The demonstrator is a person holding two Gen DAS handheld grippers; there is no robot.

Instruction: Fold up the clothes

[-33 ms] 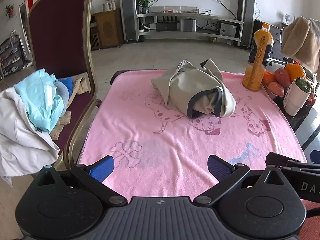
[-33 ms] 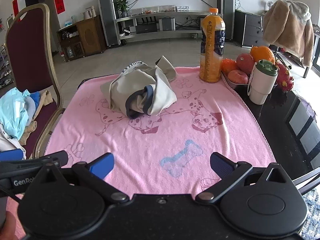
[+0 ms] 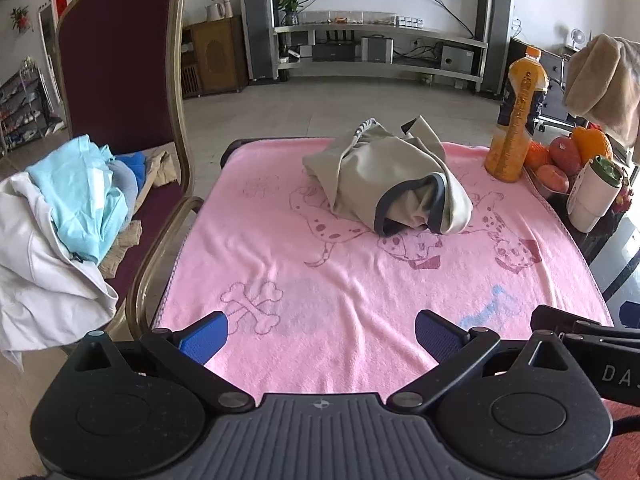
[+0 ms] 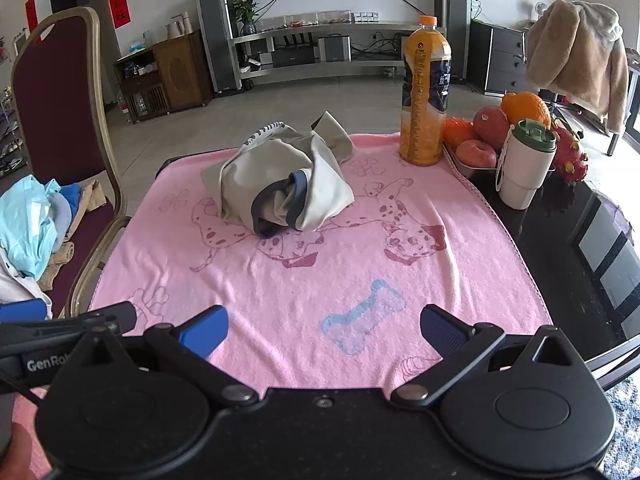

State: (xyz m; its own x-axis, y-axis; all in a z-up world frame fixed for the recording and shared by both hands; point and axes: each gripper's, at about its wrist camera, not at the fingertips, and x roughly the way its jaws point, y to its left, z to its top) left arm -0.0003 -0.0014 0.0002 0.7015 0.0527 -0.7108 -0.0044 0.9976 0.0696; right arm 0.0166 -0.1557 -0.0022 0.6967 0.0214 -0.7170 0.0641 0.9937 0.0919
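A crumpled beige garment lay on the pink towel's far half, well beyond the left gripper and right gripper, both spread wide, empty, above the towel's near edge.

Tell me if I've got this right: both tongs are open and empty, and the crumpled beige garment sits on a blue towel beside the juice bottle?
Nearly. The towel is pink, not blue, as the right wrist view shows. The rest holds: both tongs, left and right, are open and empty, and the beige garment sits beside the juice bottle.

An orange juice bottle is standing by what is probably a fruit tray; a white cup is sitting beside it.
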